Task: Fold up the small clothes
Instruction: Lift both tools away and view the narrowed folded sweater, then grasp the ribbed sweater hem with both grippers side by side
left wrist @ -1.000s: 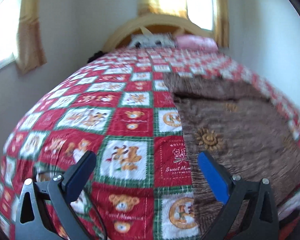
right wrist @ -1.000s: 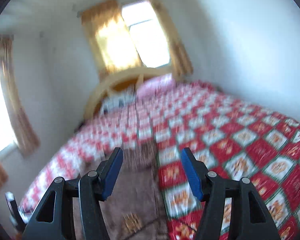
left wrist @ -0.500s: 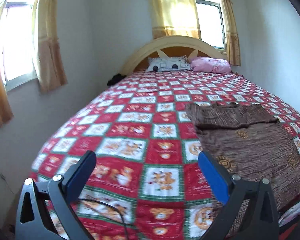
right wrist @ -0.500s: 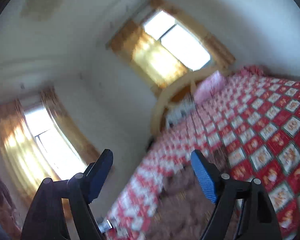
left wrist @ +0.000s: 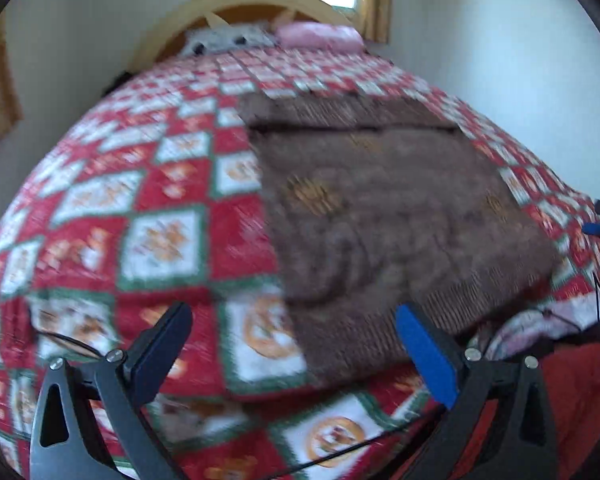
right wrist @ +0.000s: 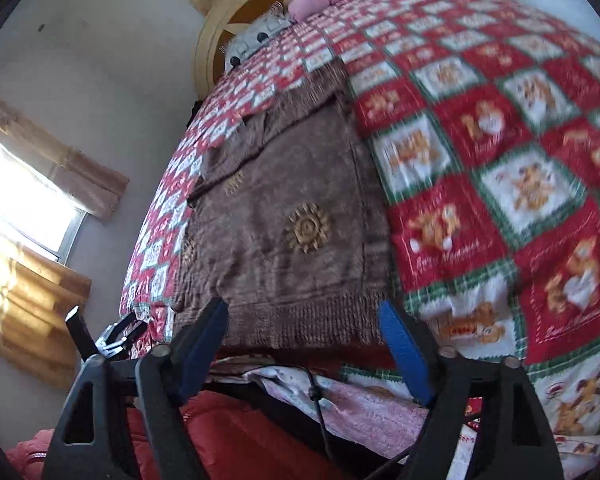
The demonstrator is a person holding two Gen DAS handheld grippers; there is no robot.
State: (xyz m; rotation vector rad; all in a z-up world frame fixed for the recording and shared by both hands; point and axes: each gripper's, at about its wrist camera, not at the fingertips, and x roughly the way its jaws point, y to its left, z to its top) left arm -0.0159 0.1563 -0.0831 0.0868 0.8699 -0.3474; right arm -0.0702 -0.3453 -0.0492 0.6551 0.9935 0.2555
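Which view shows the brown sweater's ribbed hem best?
The right wrist view: the brown sweater is fairly sharp there, its ribbed hem facing the open right gripper. The left wrist view shows it motion-blurred, hem partly behind a finger.

The bedspread (right wrist: 500,152) has little words on its red squares, under the bear pictures. In the right wrist view one red square near the brown sweater (right wrist: 292,216) has a curly white line of writing. It looks like a word and then "Memories", but it is too blurry to be sure. Another red square lower down has small white writing that cannot be read. In the left wrist view everything is blurred and no words can be read.
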